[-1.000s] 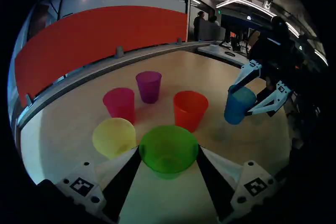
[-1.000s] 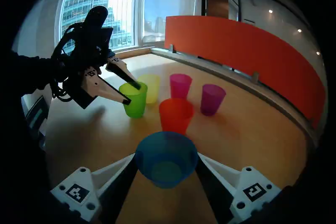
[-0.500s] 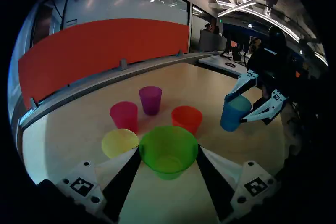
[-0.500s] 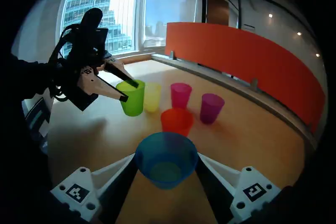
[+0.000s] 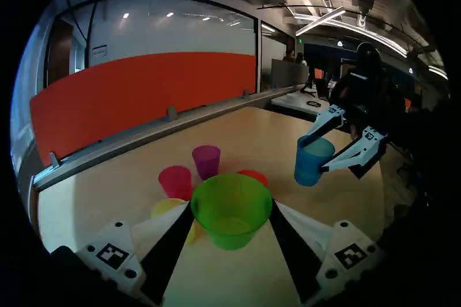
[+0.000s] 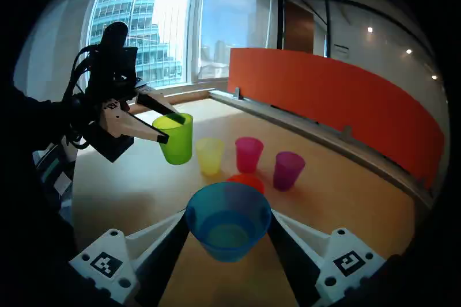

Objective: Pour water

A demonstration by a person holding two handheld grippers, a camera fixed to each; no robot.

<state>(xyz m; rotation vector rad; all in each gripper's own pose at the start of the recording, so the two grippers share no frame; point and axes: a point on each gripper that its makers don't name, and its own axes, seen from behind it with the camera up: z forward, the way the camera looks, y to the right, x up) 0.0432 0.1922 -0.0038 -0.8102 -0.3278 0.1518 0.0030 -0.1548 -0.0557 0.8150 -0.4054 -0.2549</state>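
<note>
- Between the closing sides of the right gripper (image 6: 228, 219): blue cup (image 6: 228, 232), upright, mouth up, pinched at both sides of its wall and held clear of the desk (image 6: 346, 209). A paler patch showed at its bottom; whether that was water could not be told.
- Ahead and to the left of the blue cup, well apart, in the right gripper view: green cup (image 5: 231, 215), also upright and raised, clamped at both sides by the left gripper (image 5: 231, 204). Its bottom likewise showed pale; contents uncertain.
- Relation governing the pour: the two held cups faced each other across a wide gap at roughly the same height, long axes vertical, neither rim over the other. Judged: one cup had yet to be carried across the gap and tipped above the other's mouth; neither had started tilting.
- Below and between the held pair, standing on the desk: yellow cup (image 6: 209, 155), pink cup (image 6: 249, 153), purple cup (image 6: 287, 170) and orange cup (image 6: 246, 179), all upright and grouped close; the orange one lay just beyond the blue cup's rim in the right gripper view.
</note>
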